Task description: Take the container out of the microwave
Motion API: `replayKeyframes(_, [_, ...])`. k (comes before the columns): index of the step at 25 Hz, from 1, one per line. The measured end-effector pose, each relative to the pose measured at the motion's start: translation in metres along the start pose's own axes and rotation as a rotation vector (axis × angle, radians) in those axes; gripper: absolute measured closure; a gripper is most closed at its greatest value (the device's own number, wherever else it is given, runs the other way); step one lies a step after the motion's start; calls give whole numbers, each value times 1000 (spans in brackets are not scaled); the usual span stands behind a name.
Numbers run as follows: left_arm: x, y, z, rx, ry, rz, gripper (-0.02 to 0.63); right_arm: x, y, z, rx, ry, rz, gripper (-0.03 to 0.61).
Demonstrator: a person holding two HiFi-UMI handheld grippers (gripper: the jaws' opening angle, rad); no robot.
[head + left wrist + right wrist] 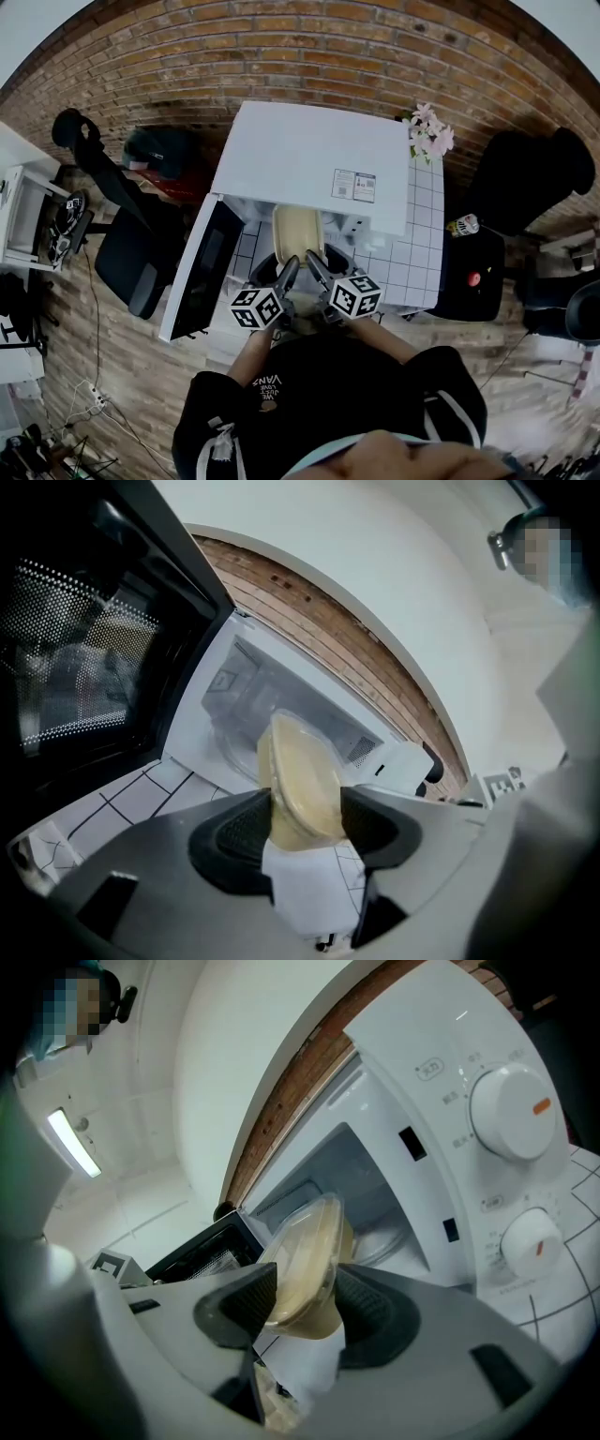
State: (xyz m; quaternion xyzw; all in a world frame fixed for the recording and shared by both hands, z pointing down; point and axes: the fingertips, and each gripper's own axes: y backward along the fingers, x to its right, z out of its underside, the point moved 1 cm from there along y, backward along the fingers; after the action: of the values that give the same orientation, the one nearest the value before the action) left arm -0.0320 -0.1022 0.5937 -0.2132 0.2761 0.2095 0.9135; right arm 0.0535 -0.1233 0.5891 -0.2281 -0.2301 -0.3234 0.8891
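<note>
Two pairs of jaws carry the load here: the left gripper point(305, 822) and the right gripper point(302, 1302) each have their jaws closed on the near end of the container point(298, 232), one at each side. The container is a clear lidded tub with pale yellow contents. It hangs at the mouth of the microwave point(319, 159), above the tiled table point(424, 246). Whether its far end has cleared the opening cannot be told.

The main danger, as I judge it, is an uneven pull. If one hand leads the other, the thin plastic may twist between the grips, and then the lid could pop or a wall could slide out of the pads. Both holds sit at the near end only, so the far end may sag and tip the contents forward. The open door point(208, 267) stands close on the left, and a drift that way could knock the tub against it. Squeezing harder could buckle the walls.
</note>
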Motion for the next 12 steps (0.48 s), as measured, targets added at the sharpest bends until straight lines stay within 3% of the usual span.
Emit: replayKeyframes(12, [16,1,16,80,20,-94,374,11,12,0,-66,17,-97,394])
